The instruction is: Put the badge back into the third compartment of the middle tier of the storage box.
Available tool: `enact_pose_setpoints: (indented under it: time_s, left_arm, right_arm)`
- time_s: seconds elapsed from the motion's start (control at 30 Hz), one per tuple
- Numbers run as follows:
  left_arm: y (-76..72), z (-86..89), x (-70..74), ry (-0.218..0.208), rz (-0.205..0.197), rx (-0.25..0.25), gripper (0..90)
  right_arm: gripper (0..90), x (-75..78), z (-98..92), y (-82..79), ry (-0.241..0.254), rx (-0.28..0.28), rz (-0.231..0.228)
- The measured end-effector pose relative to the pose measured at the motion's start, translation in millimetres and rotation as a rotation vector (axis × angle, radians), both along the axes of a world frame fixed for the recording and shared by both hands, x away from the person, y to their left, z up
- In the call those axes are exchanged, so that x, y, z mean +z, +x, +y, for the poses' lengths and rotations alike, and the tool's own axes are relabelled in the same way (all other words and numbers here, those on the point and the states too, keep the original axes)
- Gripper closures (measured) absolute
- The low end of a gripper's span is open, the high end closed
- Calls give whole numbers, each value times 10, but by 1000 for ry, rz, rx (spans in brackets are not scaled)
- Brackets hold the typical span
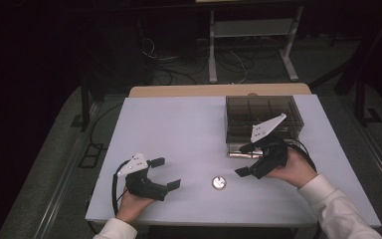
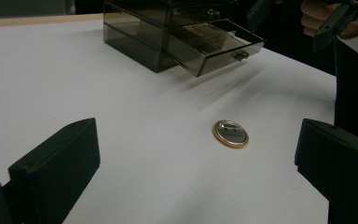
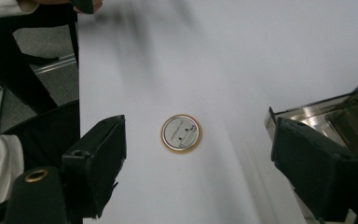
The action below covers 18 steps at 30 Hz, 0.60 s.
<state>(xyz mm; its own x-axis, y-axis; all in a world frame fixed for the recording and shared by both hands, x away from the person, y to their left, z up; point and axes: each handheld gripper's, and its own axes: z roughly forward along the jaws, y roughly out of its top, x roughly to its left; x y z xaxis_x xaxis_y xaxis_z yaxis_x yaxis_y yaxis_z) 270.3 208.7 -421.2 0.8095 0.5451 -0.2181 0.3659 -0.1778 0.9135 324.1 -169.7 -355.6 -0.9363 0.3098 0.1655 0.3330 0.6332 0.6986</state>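
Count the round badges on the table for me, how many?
1. A single round badge lies flat on the white table, between the two grippers and in front of the open drawer. More could be hidden inside the smoky drawer box.

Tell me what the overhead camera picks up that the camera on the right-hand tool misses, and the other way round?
High view alone: the whole smoky clear plastic drawer box, both hands holding their tools, the left gripper open, and the right gripper. Right gripper view alone: a close look at the round gold-rimmed metal badge, its silver back up, lying between that tool's open black fingers. Both share the badge, the white table and the box's pulled-out drawer.
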Motion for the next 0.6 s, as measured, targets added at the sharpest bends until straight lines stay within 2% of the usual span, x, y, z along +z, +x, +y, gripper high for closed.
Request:
enact_pose_setpoints:
  time_s: [0.6]
  left_arm:
    - [-2,2,2,-2,-1,0,0]
  right_arm:
    - [172,-100,248,-18,-12,47,13]
